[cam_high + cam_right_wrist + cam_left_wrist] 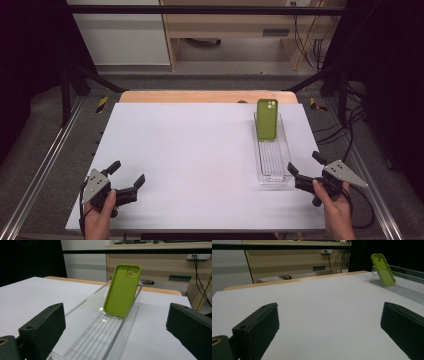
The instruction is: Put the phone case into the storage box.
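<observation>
Across the middle of the high view a wide white surface point(190, 160) is seen, laid over a wooden board whose far edge point(200, 96) is left uncovered. On the right part of the surface a long clear tray point(272, 165) with a ribbed floor is set lengthwise, running from near the person's side toward the far edge. At the far end of that tray a green phone case point(267, 119) is propped, tilted back against the tray's end wall, with its hollow inner side and camera cut-out turned toward the person. In the right gripper view the tray point(100, 337) is seen stretching away between the jaws, and the case point(122, 290) is shown leaning at its far end, its lower edge resting on the ribbed floor.

At the near left corner of the surface the left gripper point(126, 177) is held in a hand point(97, 220), well apart from the tray; its jaws are spread wide and nothing is held between them. In the left gripper view bare white surface point(324, 305) is seen between the jaws, with the case point(383, 270) far off to the upper right.

At the near right the right gripper point(304, 169) is held in the other hand point(337, 212), just beside the near end of the tray. Its jaws are likewise spread wide and nothing is gripped by them.
</observation>
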